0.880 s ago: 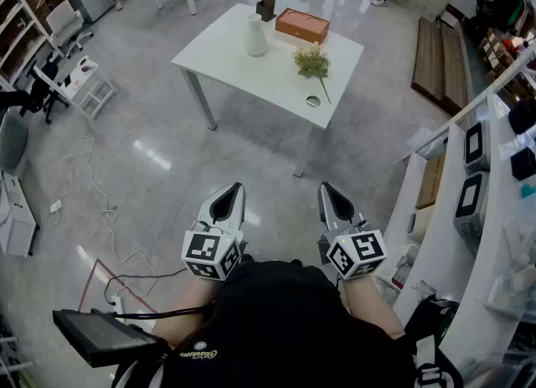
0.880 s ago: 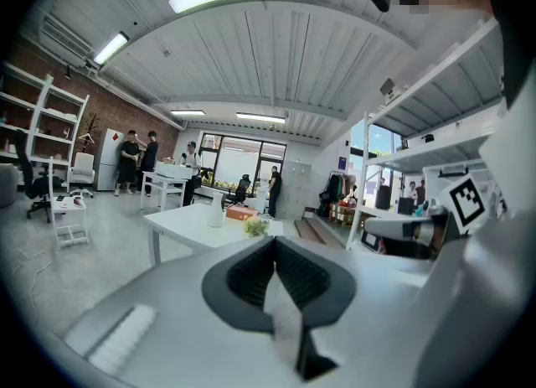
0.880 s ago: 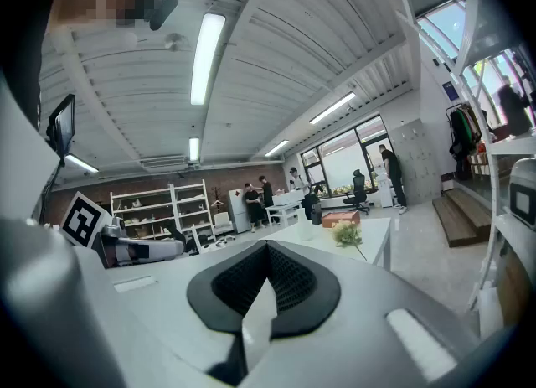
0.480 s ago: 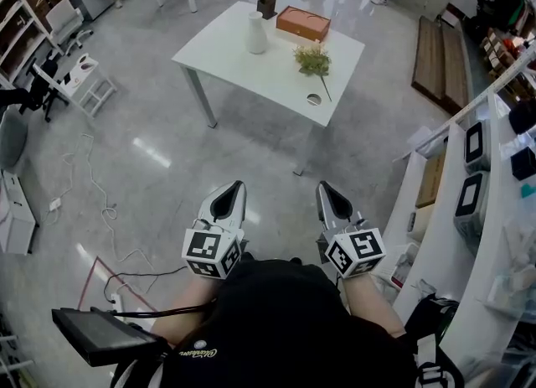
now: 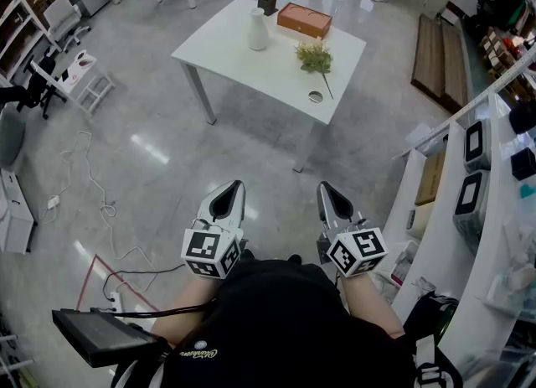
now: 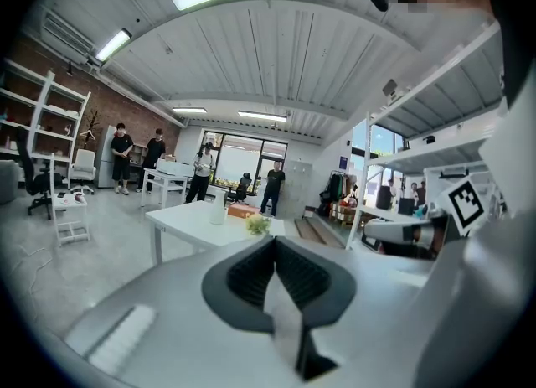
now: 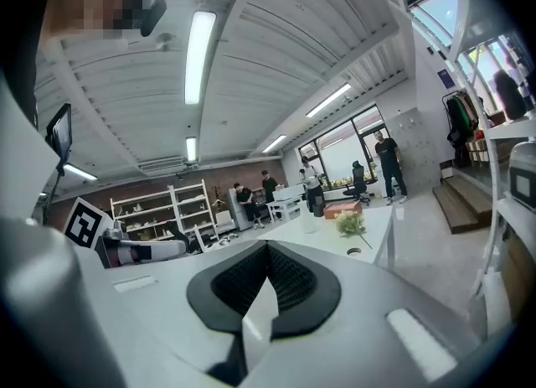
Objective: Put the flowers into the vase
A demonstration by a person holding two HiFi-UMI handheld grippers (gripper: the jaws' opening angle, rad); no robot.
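Flowers (image 5: 315,58), one bunch, lie on the white table (image 5: 226,55) well ahead of both grippers, near the single vase (image 5: 257,30) but apart from it. Nothing is placed yet. In the head view, the left gripper (image 5: 228,200) and right gripper (image 5: 333,200) hang side by side near the person's body. In the left gripper view the jaws meet, empty, with the table far beyond them. In the right gripper view the jaws are likewise closed on nothing, the flowers far ahead, slightly right. Approach, pickup and insertion all remain.
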